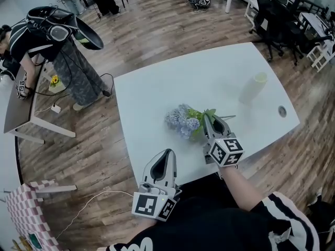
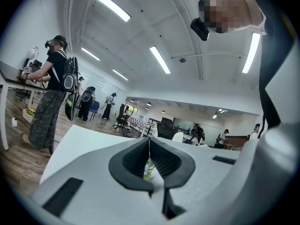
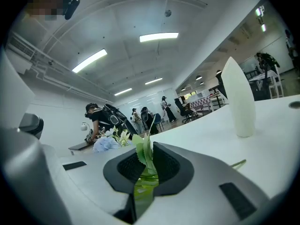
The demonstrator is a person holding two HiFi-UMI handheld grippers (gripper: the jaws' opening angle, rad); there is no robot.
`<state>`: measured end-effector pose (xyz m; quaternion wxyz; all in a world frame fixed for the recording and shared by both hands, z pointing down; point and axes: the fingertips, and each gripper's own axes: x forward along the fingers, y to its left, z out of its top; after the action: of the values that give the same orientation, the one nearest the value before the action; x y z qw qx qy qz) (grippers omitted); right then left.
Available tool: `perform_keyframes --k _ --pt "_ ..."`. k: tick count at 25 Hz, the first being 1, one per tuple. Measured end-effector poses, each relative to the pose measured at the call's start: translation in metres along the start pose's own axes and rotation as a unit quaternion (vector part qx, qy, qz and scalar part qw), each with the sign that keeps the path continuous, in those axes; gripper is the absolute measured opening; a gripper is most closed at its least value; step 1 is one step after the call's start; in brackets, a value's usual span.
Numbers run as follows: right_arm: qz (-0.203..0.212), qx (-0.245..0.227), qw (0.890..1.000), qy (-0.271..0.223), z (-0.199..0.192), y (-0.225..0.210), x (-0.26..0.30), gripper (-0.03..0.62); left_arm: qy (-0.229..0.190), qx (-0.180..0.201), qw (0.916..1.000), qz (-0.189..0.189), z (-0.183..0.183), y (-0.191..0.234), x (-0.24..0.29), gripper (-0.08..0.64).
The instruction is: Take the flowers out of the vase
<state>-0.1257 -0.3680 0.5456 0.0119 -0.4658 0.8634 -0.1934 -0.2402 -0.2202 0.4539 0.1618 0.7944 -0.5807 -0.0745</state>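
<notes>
Right hand-held gripper [image 1: 208, 120] was clamped shut on the green stems of the flowers [image 1: 181, 121]. Their blue heads were low at the white table [image 1: 152, 93], out of the vase [image 1: 253, 87], which stood upright, well apart toward the far right. My left hand-held gripper [image 1: 167, 153] hung by the near edge, jaws together, gripping nothing.

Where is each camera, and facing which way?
Head view: on the head, facing down at the table; left gripper, right gripper and sleeve show.
Left gripper view: on that gripper, facing level across the room; shut jaws show.
Right gripper view: on that gripper, facing over the table; jaws clamp the flowers.
Shared: head and right gripper views show vase and flowers.
</notes>
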Motion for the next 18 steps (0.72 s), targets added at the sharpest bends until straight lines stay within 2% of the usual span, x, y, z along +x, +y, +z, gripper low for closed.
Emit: perform_keyframes --k 5,8,18 --pt "0.01 0.019 1.0 -0.011 0.007 0.002 -0.005 0.034 -0.004 0.002 1.0 0.0 0.002 -0.003 0.002 0.008" --pt "0.017 0.02 0.999 -0.02 0.013 0.007 -0.009 0.11 -0.006 0.003 1.0 -0.003 0.001 -0.006 0.002 0.008" --pt "0.021 0.038 0.997 -0.061 0.047 0.014 -0.031 0.11 -0.014 0.014 0.9995 -0.023 0.007 -0.019 0.011 0.008"
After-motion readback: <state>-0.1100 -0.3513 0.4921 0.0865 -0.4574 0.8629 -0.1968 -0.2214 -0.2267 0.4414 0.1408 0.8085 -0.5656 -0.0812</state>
